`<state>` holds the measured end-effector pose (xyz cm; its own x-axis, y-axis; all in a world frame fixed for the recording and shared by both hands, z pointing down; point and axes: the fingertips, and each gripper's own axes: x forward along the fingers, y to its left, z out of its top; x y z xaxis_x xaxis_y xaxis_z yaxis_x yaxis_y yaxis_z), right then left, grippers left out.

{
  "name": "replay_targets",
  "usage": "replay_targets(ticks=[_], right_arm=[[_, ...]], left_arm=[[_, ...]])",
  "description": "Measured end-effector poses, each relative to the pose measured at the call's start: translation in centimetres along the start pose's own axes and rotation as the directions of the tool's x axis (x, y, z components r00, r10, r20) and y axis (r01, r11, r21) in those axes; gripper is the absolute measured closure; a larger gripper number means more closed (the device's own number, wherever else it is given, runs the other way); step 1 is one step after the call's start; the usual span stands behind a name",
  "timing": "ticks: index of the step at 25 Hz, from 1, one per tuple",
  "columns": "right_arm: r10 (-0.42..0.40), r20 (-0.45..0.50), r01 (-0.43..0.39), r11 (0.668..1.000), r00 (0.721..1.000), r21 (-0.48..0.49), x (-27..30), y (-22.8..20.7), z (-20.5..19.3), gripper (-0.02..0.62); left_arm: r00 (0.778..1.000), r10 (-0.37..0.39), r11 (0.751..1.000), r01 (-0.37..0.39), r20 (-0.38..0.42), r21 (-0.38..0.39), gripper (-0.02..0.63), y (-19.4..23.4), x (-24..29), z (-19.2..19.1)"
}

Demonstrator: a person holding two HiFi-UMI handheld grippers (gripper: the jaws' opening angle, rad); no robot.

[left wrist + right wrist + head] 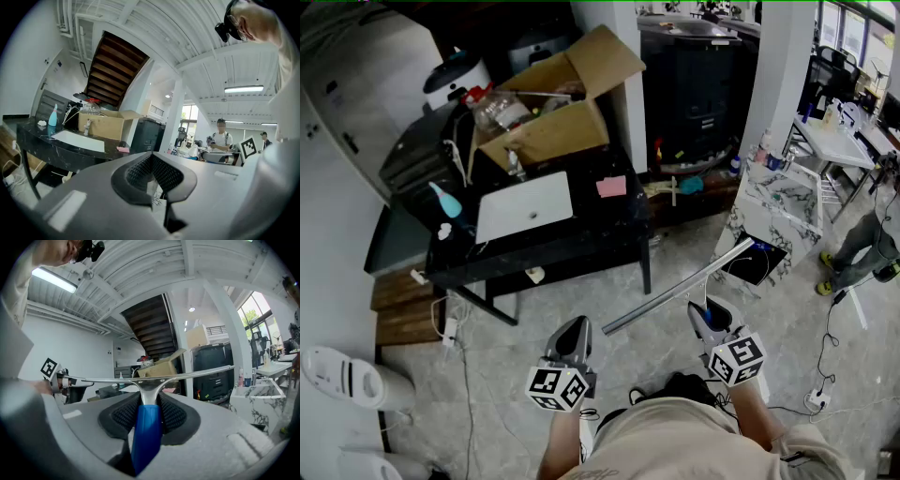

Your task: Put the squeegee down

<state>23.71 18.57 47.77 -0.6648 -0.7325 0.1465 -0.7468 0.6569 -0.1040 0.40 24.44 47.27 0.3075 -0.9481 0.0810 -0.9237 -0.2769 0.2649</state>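
Squeegee (675, 289) is off the ground, held in the air above the grey tiled floor (534, 309), in front of the black table (609, 230) and not touching it. The right gripper (703, 317) has it by the blue handle (146, 432). Its jaws stand partly apart with the ribbed pads (123, 414) pressed on either side of the handle. The long metal blade bar runs crosswise ahead of the jaws and, in the head view, slants from lower left up toward the marble-patterned cabinet (778, 202). The left gripper (574, 330) hangs beside it over the floor, with its jaws closed together and nothing between them. On the table lie a white tray (525, 206), a pink sponge (612, 186) and an open cardboard box (553, 127).
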Motion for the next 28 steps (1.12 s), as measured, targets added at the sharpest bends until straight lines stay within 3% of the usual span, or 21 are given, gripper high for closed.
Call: replay_targets(ticks=[6,12,18,22,28], right_arm=[[-0.014,0.063,0.015,1.000,0.998,-0.012,0.3,-1.2,2.2,0.476],[-0.033,0.036,0.033,0.999,0.999,0.006,0.6,-1.2,1.2,0.476],[-0.052,-0.030,0.054,0.996,0.998,0.067,-0.6,-1.1,-1.2,0.476],[-0.062,-0.005,0.063,0.997,0.998,0.040,0.3,-1.2,-0.2,0.476],[-0.079,-0.047,0.081,0.996,0.996,0.036,0.7,-1.4,-0.9,0.476]], left_arm=[[1.000,0.005,1.000,-0.005,0.027,0.001,0.592,0.8,1.3,1.0],[0.999,0.025,1.000,-0.025,0.030,-0.001,0.592,1.8,0.2,0.3],[0.998,0.048,0.997,-0.049,-0.027,-0.057,0.592,2.4,-1.9,-2.3],[0.998,0.054,0.998,-0.054,-0.010,-0.030,0.592,3.9,-1.6,-1.7],[0.999,0.027,0.996,-0.029,-0.031,-0.082,0.592,4.2,-1.0,-2.6]])
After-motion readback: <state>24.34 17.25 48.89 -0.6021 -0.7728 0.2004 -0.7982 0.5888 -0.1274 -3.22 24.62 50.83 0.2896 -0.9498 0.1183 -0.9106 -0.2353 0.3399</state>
